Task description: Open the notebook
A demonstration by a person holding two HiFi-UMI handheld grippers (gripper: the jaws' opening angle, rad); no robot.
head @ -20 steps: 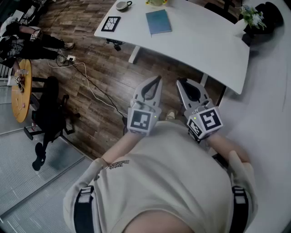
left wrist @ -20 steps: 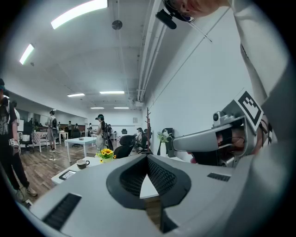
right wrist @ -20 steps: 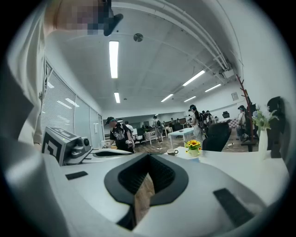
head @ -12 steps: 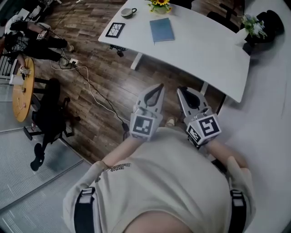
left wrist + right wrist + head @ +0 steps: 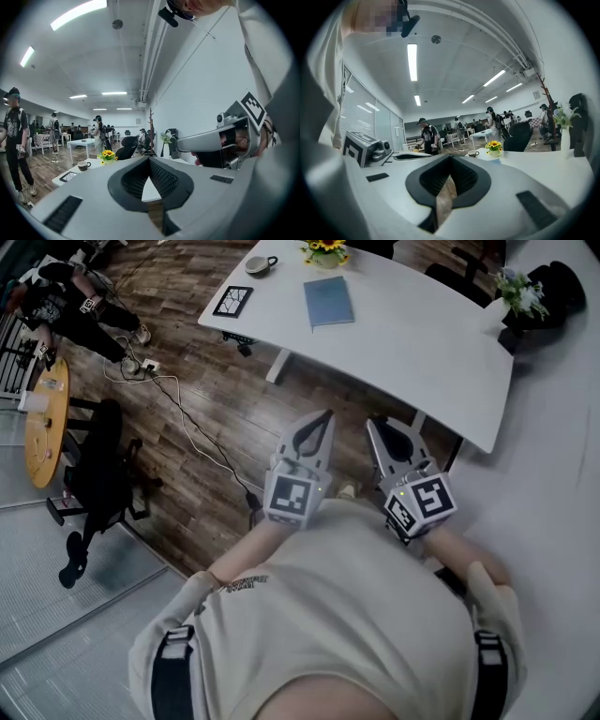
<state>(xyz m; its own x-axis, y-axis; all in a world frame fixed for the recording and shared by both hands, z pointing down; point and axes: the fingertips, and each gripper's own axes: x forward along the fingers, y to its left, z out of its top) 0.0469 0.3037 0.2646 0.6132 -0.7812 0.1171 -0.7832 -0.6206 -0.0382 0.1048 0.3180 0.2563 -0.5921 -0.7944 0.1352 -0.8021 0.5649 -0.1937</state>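
Left gripper (image 5: 326, 418): jaws closed tip to tip, with nothing between them; its own view shows only the empty hollow behind the meeting tips. Right gripper (image 5: 373, 424): likewise closed and empty. Both are held side by side, close in front of the person's chest and aimed roughly level toward the desk (a carrying posture, in my judgement, suited to approach rather than to work). Neither touches anything.

The notebook (image 5: 328, 302) lies on the white desk (image 5: 422, 352), well apart from both grippers, with bare wooden floor (image 5: 234, 409) between. It is closed and flat, with a plain blue-grey cover facing up. No marking is legible, and which edge is the spine cannot be determined from this height.

Adjacent items:
- Sunflower pot (image 5: 323, 251), just beyond the notebook's far edge.
- Coffee cup (image 5: 255, 264), to the left of the pot.
- A dark-framed flat item (image 5: 231, 300), possibly a tablet, near the desk's left end.

Assessment: opening has not begun. The desk must be reached first, and the jaws must part before a cover edge can be taken.
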